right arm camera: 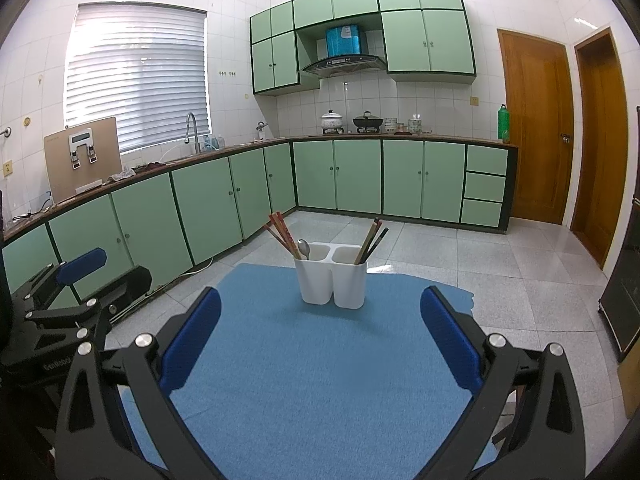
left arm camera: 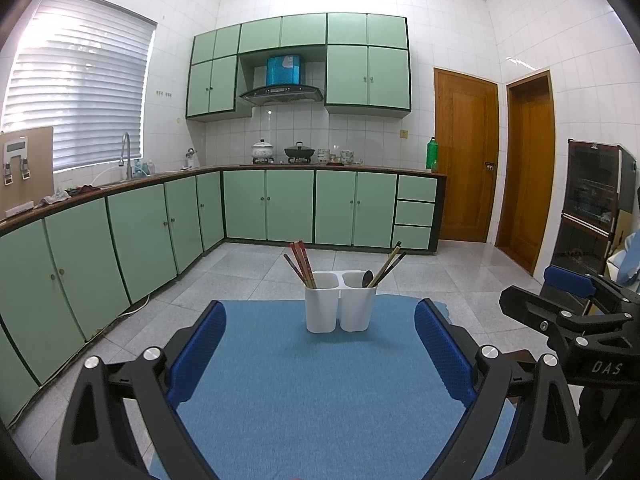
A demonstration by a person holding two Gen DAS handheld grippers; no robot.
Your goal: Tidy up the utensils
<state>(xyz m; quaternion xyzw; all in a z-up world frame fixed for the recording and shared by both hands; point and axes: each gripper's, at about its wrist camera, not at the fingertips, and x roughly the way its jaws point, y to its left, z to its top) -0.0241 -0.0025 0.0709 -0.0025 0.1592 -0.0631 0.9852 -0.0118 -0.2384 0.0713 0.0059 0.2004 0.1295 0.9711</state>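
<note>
- So both grippers look parked back from the work: the left gripper (left arm camera: 320, 344) and the right gripper (right arm camera: 320, 336) each have their jaws spread wide with nothing between the blue pads.
- Utensils are all sitting in a white two-cup holder (right arm camera: 332, 280) near the far edge of the blue mat (right arm camera: 312, 380), well ahead of both grippers.
- Left cup: a bunch of red chopsticks (right arm camera: 280, 232), leaning left. The right wrist view also shows a silver spoon (right arm camera: 304, 249) in there.
- Right cup: dark chopsticks (right arm camera: 372, 240) leaning right, and the left wrist view shows a dark spoon (left arm camera: 367, 278) tucked beside them.
- My guess is nothing's loose on the mat, so either sorting is done or about to begin.
- If there's a next move, it means reaching forward and pinching a thin stick near its top, narrowing the jaws a lot first.
</note>
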